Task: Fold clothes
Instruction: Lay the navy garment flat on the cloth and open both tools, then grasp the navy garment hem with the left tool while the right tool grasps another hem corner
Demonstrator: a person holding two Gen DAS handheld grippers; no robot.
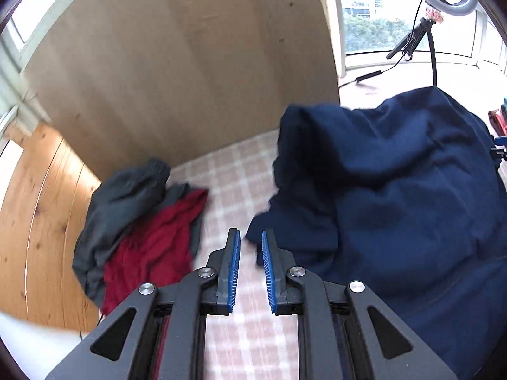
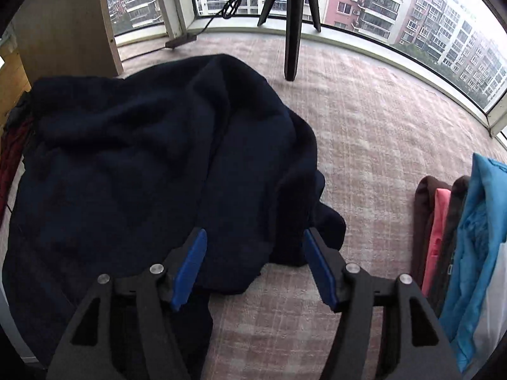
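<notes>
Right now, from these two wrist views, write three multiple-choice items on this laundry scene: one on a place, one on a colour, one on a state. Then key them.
1. Where does the crumpled dark red knit garment lie?
A. Against the grey garment, beside the wooden panel
B. On the windowsill
C. On top of the navy fleece

2. What colour is the large rumpled fleece garment on the pink checked rug?
A. Bright blue
B. Navy
C. Pink

3. How does the right gripper stand?
A. Shut on the fleece
B. Shut on nothing
C. Open, pads apart above the fleece edge

Key: 1 A, the left wrist view shows red and grey cloth heaped together; 2 B, it is dark blue in both views; 3 C, a wide gap shows between the blue pads and nothing is pinched.
</notes>
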